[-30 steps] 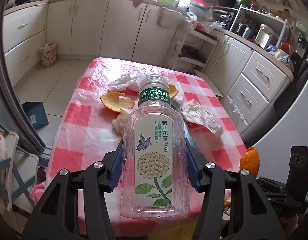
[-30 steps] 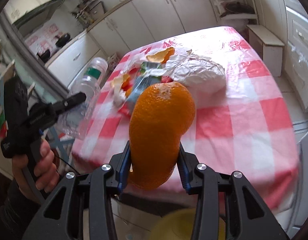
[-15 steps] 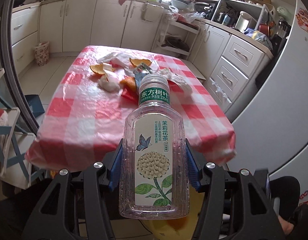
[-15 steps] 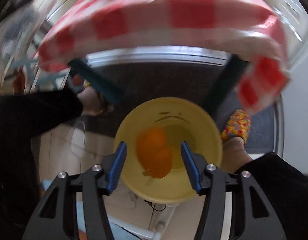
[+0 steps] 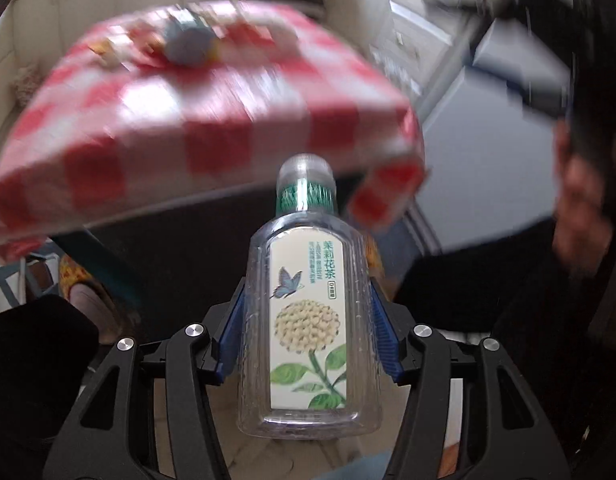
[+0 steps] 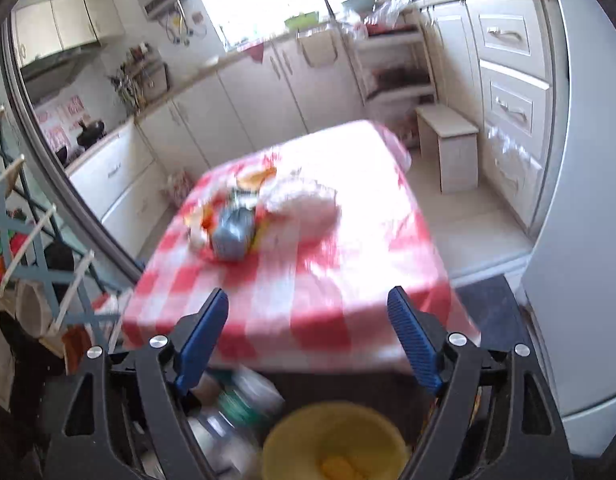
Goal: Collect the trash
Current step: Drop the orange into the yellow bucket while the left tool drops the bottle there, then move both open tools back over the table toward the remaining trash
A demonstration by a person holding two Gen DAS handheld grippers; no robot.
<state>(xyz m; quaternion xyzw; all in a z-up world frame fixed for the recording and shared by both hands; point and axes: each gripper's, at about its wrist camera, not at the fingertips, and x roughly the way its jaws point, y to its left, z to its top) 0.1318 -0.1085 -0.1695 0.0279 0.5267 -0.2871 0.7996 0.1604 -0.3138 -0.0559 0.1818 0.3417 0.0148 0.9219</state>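
- Left gripper (image 5: 306, 334): yours, clamped on the bottle (image 5: 308, 320), blue pads pressing both flat sides of its lower body.
- Bottle: clear plastic, flower label, green neck band, cap on. Its long axis runs straight out along the fingers, cap pointing toward the counter edge, base nearest you. It hangs below the level of the counter top.
- Right gripper (image 6: 308, 336): yours, jaws wide apart, nothing between them.
- Bin (image 6: 336, 440): yellow, round, directly under the right gripper, something orange lying inside. In the right view the bottle appears blurred just beside its rim, on the left.
- Counter (image 6: 308, 312): red-and-white checked cloth, with a heap of wrappers (image 6: 232, 232) and peel left near its middle, well apart from both grippers.
- Judgement: the left hand is nearer the bin; you likely need to carry the bottle rightward over the rim, then release.
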